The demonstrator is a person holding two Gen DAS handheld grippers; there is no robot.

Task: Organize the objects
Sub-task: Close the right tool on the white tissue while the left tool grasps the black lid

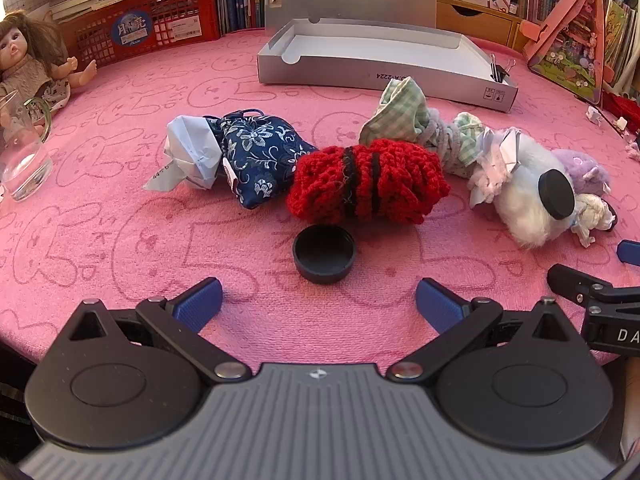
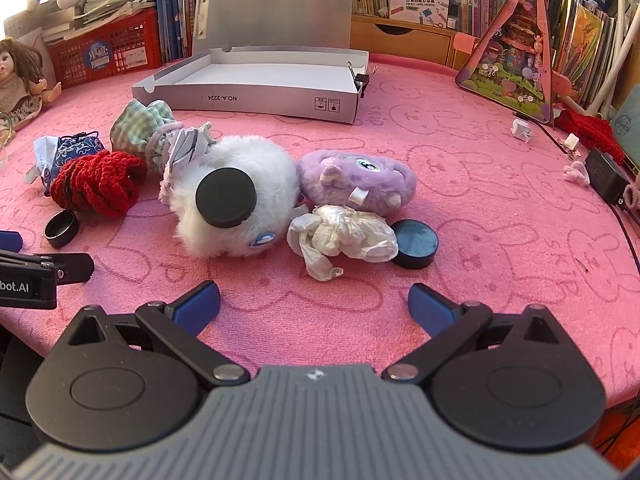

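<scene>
On the pink cloth lies a row of items: a blue floral pouch (image 1: pixel 260 152) stuffed with paper, a red knitted piece (image 1: pixel 368 182), a green checked pouch (image 1: pixel 400 114), a white plush (image 2: pixel 236 200) with a black disc (image 2: pixel 226 197) on it, a purple plush (image 2: pixel 356 180), crumpled white tissue (image 2: pixel 344 238) and a second black disc (image 2: pixel 416 243). A black cap (image 1: pixel 324 255) lies open side up, just ahead of my open, empty left gripper (image 1: pixel 318 306). My right gripper (image 2: pixel 314 308) is open and empty, just short of the tissue. An open grey box (image 1: pixel 376 54) stands behind.
A doll (image 1: pixel 28 64) and a glass jug (image 1: pixel 24 152) are at the far left. A red crate (image 1: pixel 140 26), books and a pink triangular toy house (image 2: pixel 516 60) line the back. A black adapter (image 2: pixel 608 178) with its cable and small scraps lie at the right edge.
</scene>
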